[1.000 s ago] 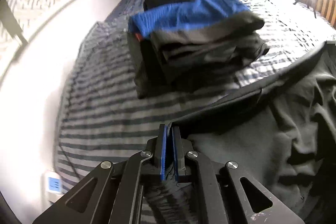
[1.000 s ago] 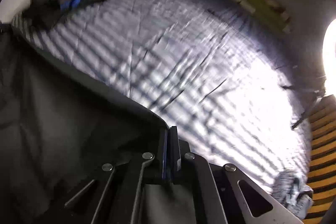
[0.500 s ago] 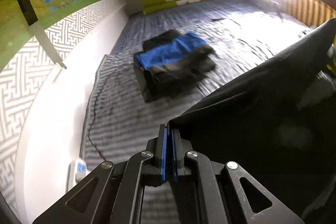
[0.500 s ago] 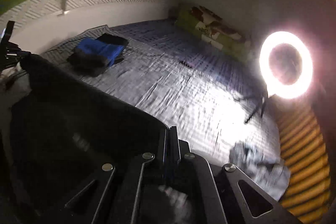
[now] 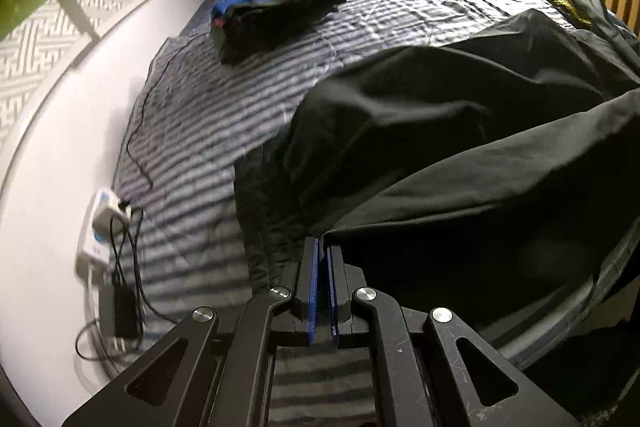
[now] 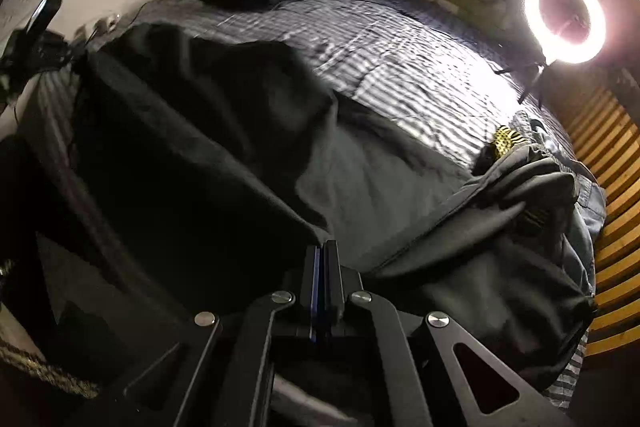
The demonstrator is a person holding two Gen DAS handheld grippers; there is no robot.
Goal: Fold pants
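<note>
The black fabric pants (image 5: 460,131), clamped at one edge in each closed hand-held gripper (image 5: 322,251) (image 6: 323,253), have been carried back and spread over the grey striped bed (image 5: 224,95), ready for folding.

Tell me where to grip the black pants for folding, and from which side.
Grip the black pants at the near edge's two corners, from the bed's near side, as the left gripper and right gripper do: the fabric spreads flat between them.

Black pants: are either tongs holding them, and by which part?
Both. The left tongs and right tongs are each shut on an edge of the black pants; which part of the garment cannot be told.
</note>
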